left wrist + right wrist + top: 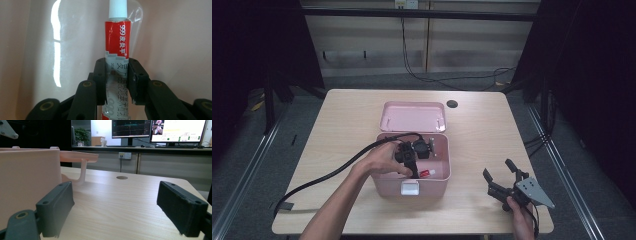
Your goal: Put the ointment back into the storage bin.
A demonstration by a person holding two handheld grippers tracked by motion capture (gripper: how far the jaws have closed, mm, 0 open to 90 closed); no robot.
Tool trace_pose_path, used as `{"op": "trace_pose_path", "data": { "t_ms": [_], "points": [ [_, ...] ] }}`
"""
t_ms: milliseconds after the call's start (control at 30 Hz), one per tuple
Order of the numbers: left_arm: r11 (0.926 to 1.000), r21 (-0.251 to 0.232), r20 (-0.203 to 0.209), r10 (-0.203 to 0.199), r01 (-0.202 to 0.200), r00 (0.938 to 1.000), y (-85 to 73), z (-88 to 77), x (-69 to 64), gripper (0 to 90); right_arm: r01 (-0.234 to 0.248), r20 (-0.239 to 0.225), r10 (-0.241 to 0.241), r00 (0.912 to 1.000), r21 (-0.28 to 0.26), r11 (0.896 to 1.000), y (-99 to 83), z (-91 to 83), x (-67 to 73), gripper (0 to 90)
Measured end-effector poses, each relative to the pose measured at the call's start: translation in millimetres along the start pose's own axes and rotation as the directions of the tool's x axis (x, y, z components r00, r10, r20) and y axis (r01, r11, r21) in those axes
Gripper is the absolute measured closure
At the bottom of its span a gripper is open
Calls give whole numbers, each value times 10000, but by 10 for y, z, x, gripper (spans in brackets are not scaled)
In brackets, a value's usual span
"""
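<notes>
The left gripper clamps a red-and-white ointment tube at its printed lower half, the white cap pointing away from the jaws toward the glossy pink wall of the storage box just beyond. From above, the same gripper sits down inside the open pink box, the tube lying near the front wall, the hinged lid thrown back behind it. A black cable trails from the gripper over the box's left rim. Well off to the right, the right gripper rests on the wooden table, jaws spread wide on nothing. The risks: the soft tube may crease or slide in the pinch, since the pads grip it low; the cap may knock the wall in the tight space; and the trailing cable, dragging on the rim, could shift the light box, which nothing steadies.
</notes>
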State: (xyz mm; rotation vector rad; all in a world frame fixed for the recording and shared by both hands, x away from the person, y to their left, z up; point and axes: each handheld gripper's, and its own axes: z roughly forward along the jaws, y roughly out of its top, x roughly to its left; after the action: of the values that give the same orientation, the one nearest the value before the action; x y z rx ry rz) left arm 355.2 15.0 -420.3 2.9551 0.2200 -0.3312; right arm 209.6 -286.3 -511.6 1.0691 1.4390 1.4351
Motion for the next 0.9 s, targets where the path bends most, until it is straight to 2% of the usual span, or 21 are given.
{"op": "trace_pose_path", "data": {
  "t_ms": [167, 467, 600, 800, 900],
  "points": [
    [9997, 232, 75, -12, 10, 10000, 0, 56, 17, 712, -4, 9, 4, 10000, 1, 10000, 0, -1, 1, 131],
    [9996, 266, 508, -5, -8, 9987, 25, 129, 37, 711, -4, -2, 4, 10000, 2, 10000, 0, 0, 1, 131],
    [9997, 241, 512, -103, 91, 9986, 27, 143, 43, 711, 18, -3, -18, 10000, -18, 10000, -1, 0, 0, 131],
    [9994, 335, 517, 15, -32, 9987, 26, 189, 41, 711, 6, -2, -6, 10000, -10, 10000, -1, -1, 0, 131],
    [9996, 253, 263, 122, -128, 9996, 33, 198, 28, 711, 5, 0, -5, 10000, -12, 10000, -1, -1, 0, 131]
  ]
}}
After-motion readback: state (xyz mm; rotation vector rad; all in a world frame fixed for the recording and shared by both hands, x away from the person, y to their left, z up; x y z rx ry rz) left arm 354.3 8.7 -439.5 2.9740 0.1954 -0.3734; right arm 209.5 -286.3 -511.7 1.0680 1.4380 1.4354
